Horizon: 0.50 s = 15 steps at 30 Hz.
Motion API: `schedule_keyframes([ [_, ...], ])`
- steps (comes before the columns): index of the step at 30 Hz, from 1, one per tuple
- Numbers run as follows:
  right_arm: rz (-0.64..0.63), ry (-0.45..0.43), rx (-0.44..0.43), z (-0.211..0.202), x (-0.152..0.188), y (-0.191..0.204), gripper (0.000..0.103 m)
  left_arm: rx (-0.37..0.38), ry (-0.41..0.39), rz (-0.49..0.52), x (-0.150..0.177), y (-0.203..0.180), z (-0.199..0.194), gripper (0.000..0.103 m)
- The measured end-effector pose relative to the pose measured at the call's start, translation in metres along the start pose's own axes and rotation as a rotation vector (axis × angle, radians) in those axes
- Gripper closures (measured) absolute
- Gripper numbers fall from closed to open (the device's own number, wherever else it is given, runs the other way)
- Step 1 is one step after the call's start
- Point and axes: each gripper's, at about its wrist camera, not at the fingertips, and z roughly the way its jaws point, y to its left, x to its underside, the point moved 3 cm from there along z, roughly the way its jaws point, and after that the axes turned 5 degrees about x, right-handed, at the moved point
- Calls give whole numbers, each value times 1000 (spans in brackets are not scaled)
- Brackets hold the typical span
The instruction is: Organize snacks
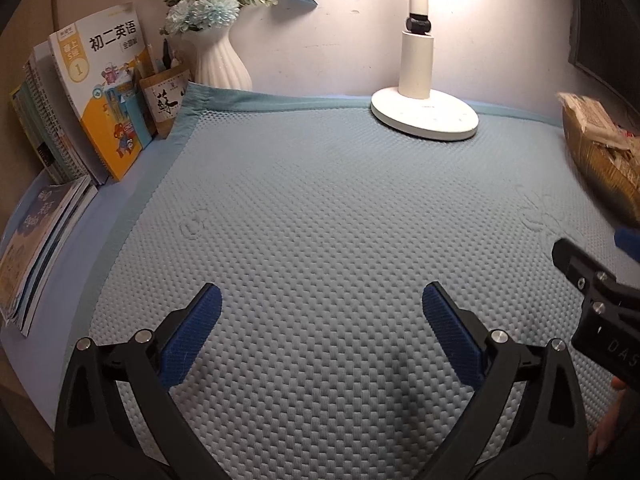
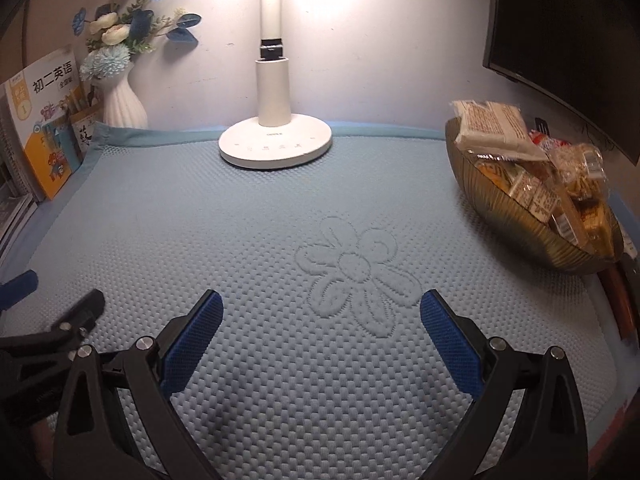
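The left gripper (image 1: 322, 330) hung over a blue textured mat (image 1: 320, 208) on the tabletop, its blue-padded fingers (image 1: 192, 334) spread wide with nothing between them. At the back stood a lit white lamp (image 1: 420, 92) and a white vase of flowers (image 1: 218, 58), with books (image 1: 100, 96) upright at the left. At the right edge, blurred, sat a golden bowl of snacks (image 1: 604, 160), and below it the right gripper (image 1: 600, 292) showed partly.
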Motion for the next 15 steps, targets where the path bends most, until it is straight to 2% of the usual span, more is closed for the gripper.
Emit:
schedule_keyframes([
  [3,-68,-11,26,6,0,11,5,1,18,-30,9,5,7,3],
  [5,-98,32,27,20,8,15,5,12,58,-59,11,10,15,3],
  [6,-93,75,4,27,10,15,5,24,69,-82,10,14,18,3],
  [8,-59,82,-39,29,9,9,5,33,100,-124,9,21,25,3],
  [11,-12,125,-97,38,10,1,5,29,124,-121,11,19,29,3],
  [15,25,181,-92,48,10,-4,5,19,130,-110,12,18,31,3],
])
